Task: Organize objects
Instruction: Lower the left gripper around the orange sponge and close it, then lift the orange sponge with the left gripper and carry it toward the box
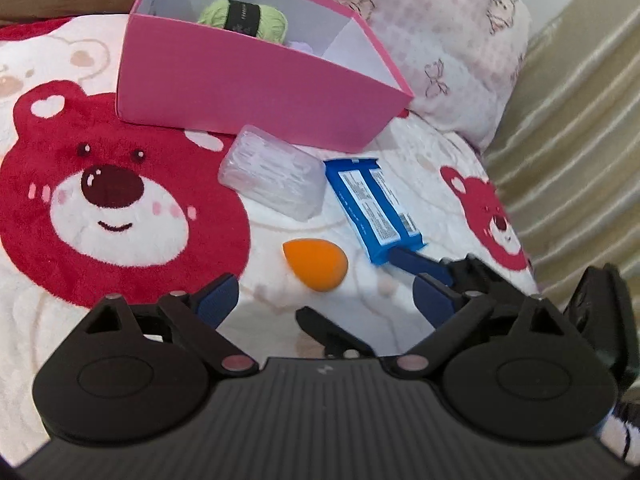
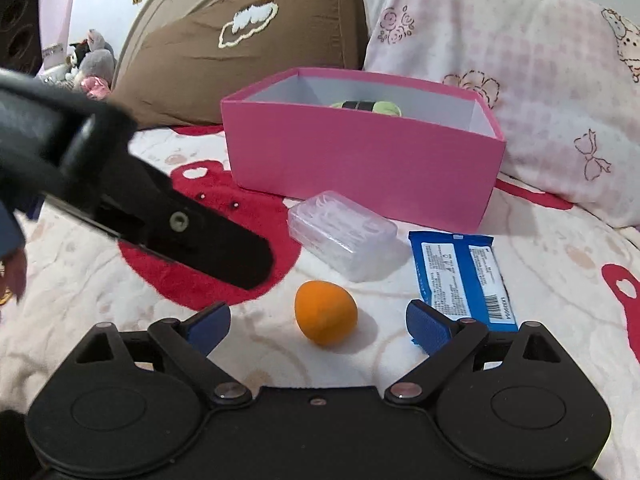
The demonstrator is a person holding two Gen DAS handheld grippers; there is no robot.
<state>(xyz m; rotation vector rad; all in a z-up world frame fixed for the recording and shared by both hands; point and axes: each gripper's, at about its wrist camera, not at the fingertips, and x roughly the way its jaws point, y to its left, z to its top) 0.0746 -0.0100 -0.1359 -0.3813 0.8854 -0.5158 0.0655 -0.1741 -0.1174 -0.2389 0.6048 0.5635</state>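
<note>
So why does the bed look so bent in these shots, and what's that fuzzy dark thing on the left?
Left wrist view: the fisheye lens bows the pink box and the curtain folds, and the edges go soft. Right wrist view: the fuzzy dark shape is the left claw, close to the lens and smeared; the orange sponge stays sharp and casts a soft shadow.

One box [image 2: 360, 160], one sponge [image 2: 326, 312], two pillows [image 2: 520, 80].
</note>
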